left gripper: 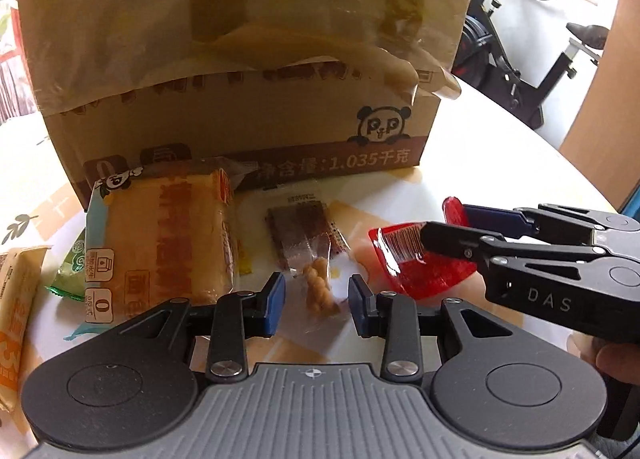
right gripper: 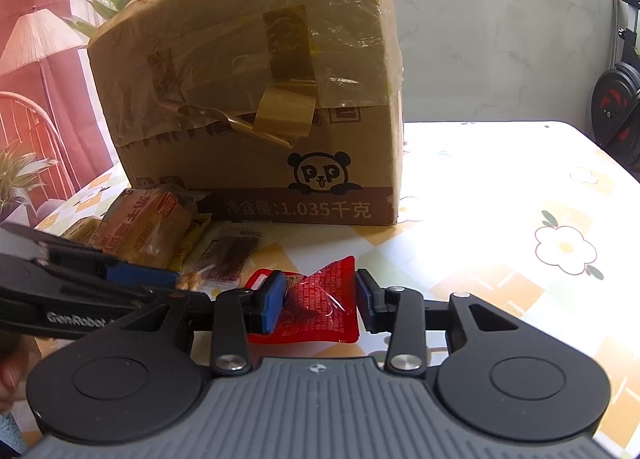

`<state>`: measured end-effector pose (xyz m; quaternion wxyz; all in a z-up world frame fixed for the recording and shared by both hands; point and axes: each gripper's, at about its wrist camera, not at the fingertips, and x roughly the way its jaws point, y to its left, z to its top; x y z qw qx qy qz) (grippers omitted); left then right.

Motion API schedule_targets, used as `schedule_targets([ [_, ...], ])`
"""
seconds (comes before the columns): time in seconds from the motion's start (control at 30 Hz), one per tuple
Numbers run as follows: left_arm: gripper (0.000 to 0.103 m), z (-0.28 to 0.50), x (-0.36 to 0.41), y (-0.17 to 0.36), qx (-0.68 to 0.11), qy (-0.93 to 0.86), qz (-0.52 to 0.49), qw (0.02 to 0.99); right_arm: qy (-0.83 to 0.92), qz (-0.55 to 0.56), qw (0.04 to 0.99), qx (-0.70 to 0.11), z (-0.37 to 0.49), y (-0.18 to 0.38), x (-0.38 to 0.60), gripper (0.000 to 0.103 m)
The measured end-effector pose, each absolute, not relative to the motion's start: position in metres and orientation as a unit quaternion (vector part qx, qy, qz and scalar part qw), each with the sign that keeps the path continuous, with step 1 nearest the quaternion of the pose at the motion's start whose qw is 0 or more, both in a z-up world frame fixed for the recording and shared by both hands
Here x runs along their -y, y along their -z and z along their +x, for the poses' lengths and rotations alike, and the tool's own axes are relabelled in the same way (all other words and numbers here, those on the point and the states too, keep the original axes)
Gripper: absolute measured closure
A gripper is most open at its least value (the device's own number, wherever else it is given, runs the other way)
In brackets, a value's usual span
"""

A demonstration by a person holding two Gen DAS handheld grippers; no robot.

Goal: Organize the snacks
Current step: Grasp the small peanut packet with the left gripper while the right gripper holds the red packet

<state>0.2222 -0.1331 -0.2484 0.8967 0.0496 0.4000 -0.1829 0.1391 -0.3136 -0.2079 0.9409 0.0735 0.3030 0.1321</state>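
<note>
My left gripper [left gripper: 318, 305] hovers low over the table, and a clear packet with a twisted fried snack [left gripper: 320, 291] lies between its blue pads [left gripper: 276, 303]. A gap shows on each side, so it is open. In the right wrist view this gripper [right gripper: 180, 285] reaches in from the left at the twisted snack [right gripper: 191, 281]. My right gripper [right gripper: 320, 299] is shut on a red packet [right gripper: 320, 311], which is crumpled between the pads. From the left wrist view the right gripper [left gripper: 440, 223] comes in from the right, clamped on the red packet [left gripper: 412, 271].
A taped cardboard box [left gripper: 240, 59] with a panda logo stands behind the snacks. Left of it lie a large cake packet [left gripper: 168, 235], a brown-striped clear packet [left gripper: 300, 231], a green packet [left gripper: 72, 267] and an orange one [left gripper: 16, 307]. The flowered tablecloth [right gripper: 520, 219] stretches right.
</note>
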Motion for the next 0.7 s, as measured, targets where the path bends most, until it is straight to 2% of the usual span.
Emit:
schedule_targets([
  [0.03,0.069,0.222,0.134,0.249,-0.399,0.179,0.050,0.898,-0.132,0.073,0.941,-0.304,0.140,0.208,0.313,0.063],
  [0.1,0.085,0.220,0.132,0.250,-0.394,0.181,0.049,0.900,-0.132,0.073,0.940,-0.305,0.140,0.208,0.314,0.063],
  [0.7,0.085,0.186,0.103,0.219,-0.349,0.185,0.008,0.919,-0.138,0.077,0.943,-0.294,0.132,0.203,0.314,0.063],
])
